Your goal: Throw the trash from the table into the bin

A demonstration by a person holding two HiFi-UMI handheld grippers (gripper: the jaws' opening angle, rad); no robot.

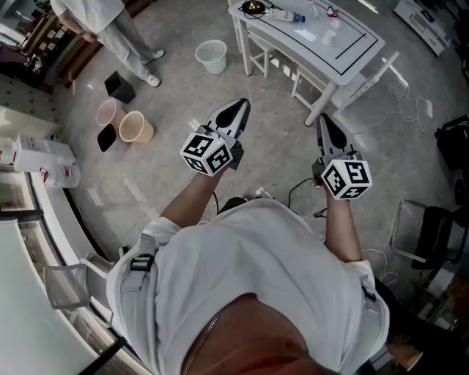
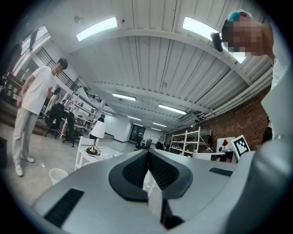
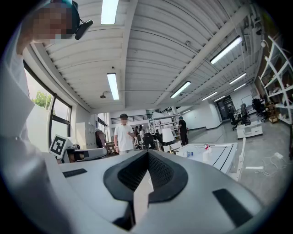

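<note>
A white table (image 1: 352, 45) stands at the far right of the head view. On it lie a plastic bottle (image 1: 286, 16), a paper scrap (image 1: 304, 34) and a small white cup (image 1: 331, 35). A white mesh bin (image 1: 212, 56) sits on the floor left of the table. My left gripper (image 1: 238, 110) and right gripper (image 1: 323, 119) are held level over the floor, short of the table, both shut and empty. The right gripper view shows its shut gripper (image 3: 147, 153) pointing toward the table (image 3: 224, 153) and bottle (image 3: 190, 154). Beyond the shut left gripper (image 2: 147, 153) in its own view, the bin (image 2: 58, 174) shows low at the left.
A person (image 1: 124, 29) stands at the far left near a black box (image 1: 119, 87), a pink bucket (image 1: 108, 112) and a beige bucket (image 1: 135, 127). Cables (image 1: 410, 110) trail on the floor right of the table. A metal chair (image 1: 429, 234) stands at the right edge.
</note>
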